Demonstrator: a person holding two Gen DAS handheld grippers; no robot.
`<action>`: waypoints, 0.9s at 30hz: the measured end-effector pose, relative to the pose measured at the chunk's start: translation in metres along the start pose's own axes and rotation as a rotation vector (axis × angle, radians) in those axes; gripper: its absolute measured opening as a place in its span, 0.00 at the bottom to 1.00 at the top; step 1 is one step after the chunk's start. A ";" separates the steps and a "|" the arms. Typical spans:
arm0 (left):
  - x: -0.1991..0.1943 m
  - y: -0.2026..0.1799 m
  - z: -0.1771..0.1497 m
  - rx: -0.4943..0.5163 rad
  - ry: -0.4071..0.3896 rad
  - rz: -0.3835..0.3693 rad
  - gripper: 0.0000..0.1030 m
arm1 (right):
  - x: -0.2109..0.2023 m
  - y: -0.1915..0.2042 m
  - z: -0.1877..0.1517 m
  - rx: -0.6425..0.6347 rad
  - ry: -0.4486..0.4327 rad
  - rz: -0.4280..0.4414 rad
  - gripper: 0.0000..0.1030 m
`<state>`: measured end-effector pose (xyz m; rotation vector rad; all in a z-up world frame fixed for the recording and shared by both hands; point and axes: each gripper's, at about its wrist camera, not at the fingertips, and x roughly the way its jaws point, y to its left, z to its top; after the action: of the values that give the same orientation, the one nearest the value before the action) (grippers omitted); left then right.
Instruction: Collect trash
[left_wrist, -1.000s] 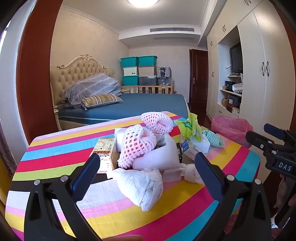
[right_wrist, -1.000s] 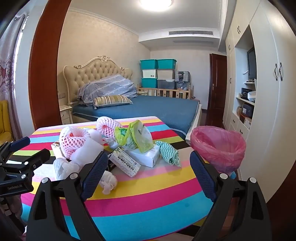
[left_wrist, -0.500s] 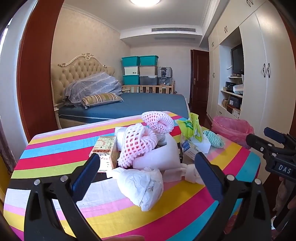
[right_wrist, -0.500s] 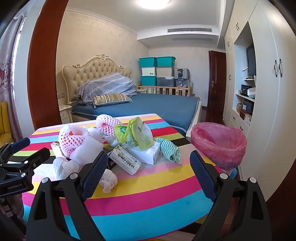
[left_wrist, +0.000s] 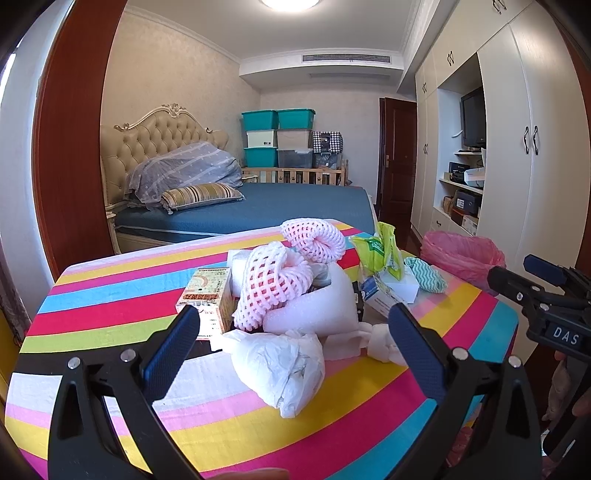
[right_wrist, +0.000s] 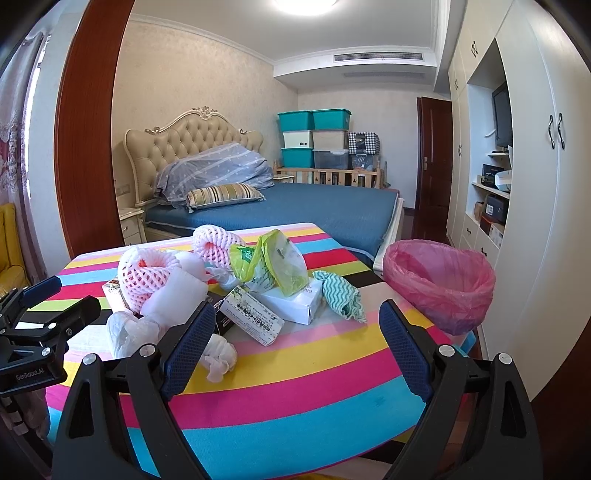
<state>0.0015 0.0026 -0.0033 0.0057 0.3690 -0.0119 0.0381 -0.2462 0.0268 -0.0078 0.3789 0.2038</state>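
- Trash lies heaped on the striped table, toward its far and left side, with the near stripes bare; the table's near edge is cut off by both gripper bodies.
- Behind the table, the bed is partly hidden by the heap.
- Off the table's right corner stands the pink-lined bin; the left wrist view shows only its top, the rest lost behind the table edge.
- Both grippers hang above the near table, touching nothing: the left gripper has its jaws spread wide around the view of the white plastic bag, and the right gripper is spread equally wide and holds nothing.
- White foam sheet covers the middle of the heap, so what lies under it cannot be told.
- Two pink foam nets sit on top.
- Green bag rests on a white box, hiding most of its lid.
- Print on the small carton is too small to read.
- Green-and-white cloth lies just beside the white box.
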 end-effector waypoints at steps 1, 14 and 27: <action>0.000 0.000 0.000 0.000 0.000 -0.001 0.96 | 0.000 0.000 0.000 0.000 0.000 0.001 0.83; 0.003 -0.001 -0.004 -0.001 0.009 -0.003 0.96 | 0.002 0.000 -0.002 0.002 0.005 0.003 0.83; 0.003 -0.002 -0.006 -0.003 0.015 -0.010 0.96 | 0.002 0.000 -0.002 0.004 0.005 0.004 0.83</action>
<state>0.0023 0.0011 -0.0097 0.0007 0.3837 -0.0217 0.0390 -0.2461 0.0247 -0.0032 0.3847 0.2071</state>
